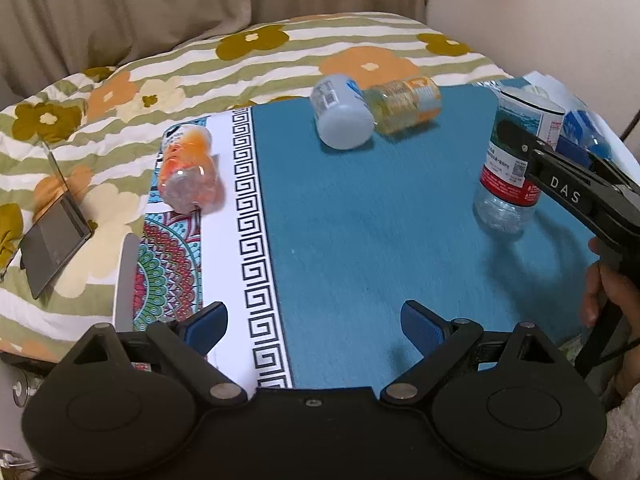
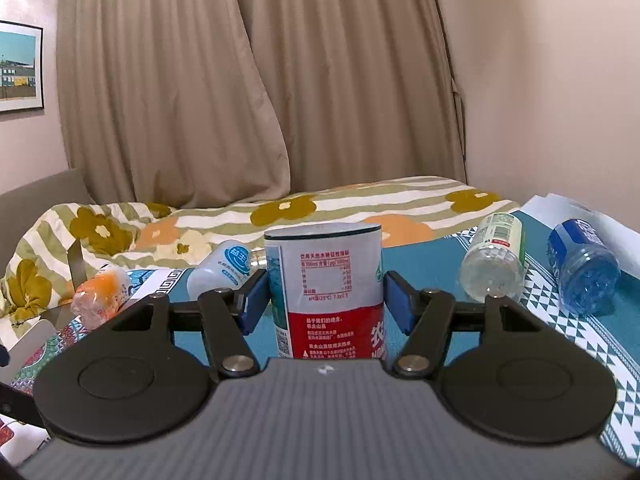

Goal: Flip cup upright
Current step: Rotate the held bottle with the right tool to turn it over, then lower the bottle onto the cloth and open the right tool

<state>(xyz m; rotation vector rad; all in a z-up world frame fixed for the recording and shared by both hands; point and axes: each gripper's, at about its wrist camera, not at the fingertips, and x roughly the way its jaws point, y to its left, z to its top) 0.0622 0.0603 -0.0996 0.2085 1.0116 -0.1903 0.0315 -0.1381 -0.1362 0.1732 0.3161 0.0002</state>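
The cup, a cut-off bottle with a red-and-white label, stands on end on the blue mat near the counter's right edge, its open rim seemingly up, though I cannot see inside. The right gripper brackets it at mid-height: blue fingers sit spread, one just beside each wall, small gaps showing, so nothing is pinched. That reads as a fresh release or a grip about to form. The left gripper hovers over the near edge with fingers wide apart, holding nothing, likely keeping clear. Other bottles lie on their sides: an orange one toward the left edge, a white one and a yellow one touching at the far edge.
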